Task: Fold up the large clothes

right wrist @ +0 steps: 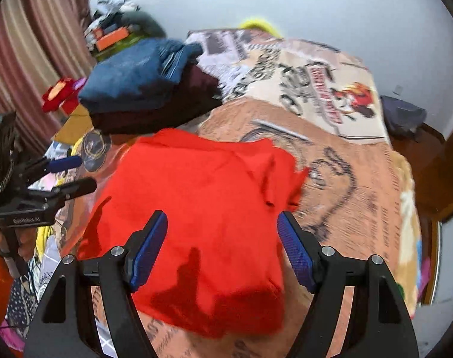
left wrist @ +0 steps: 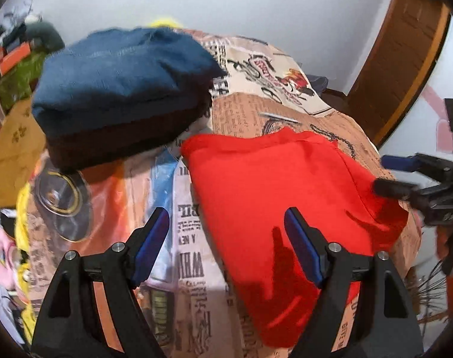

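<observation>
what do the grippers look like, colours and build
Both match: the left gripper and right gripper have matte black angular arms with triangular cut-outs, silver round pins at the joints, and blue textured pads lining each finger. The left gripper's body, seen from the right camera, bears small white lettering, too blurred to read.

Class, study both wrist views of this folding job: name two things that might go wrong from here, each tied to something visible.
1. The red garment overhangs the near edge of the table; a careless tug may slide it off.
2. The stack of folded clothes sits close behind; the open left gripper or right gripper could knock it.
</observation>
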{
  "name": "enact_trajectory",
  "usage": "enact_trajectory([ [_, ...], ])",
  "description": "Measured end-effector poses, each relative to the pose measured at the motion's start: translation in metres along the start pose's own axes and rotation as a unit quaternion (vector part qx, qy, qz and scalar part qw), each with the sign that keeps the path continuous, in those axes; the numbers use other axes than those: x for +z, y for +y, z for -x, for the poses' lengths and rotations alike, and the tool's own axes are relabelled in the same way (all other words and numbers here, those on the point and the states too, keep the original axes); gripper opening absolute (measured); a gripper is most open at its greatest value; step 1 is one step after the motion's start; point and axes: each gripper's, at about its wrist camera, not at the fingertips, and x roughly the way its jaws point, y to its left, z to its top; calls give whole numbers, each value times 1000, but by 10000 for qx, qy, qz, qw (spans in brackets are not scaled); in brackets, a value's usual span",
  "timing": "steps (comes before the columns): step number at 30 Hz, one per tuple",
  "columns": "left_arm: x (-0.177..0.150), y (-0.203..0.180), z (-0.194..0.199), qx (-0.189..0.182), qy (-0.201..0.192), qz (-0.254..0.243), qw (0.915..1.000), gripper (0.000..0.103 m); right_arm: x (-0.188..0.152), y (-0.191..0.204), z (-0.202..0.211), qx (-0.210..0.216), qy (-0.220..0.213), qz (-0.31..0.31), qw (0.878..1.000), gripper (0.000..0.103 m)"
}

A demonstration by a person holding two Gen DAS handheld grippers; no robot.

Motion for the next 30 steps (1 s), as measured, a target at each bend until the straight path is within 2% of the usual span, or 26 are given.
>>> enact_trajectory([
  [4,-7,-4,-21,30,169,-128,9998,79,7,-9,-38,-163,401,-62,9990,73],
  [9,-12,-1,-27,-71,61,-69,9999,85,6,-45,-52,-452,606,-261,9968,73],
  [14,-8,6,-36,-346,218,200,9990,86,1,-70,-44,134,709,-858,9937,73],
  [19,-7,7,-50,-690,425,384,9960,86,-5,-68,-52,524,983,-980,9889,73],
  [22,-7,12,-59,-987,619,645,9911,87,-13,-71,-64,773,1217,-1093,9835,73],
  [25,-8,20,-73,-1392,881,1025,9810,87,-14,-77,-69,992,1216,-1234,9799,77],
  [30,-10,25,-92,-1863,1174,1380,9656,87,-10,-80,-80,1216,1347,-1326,9744,81],
])
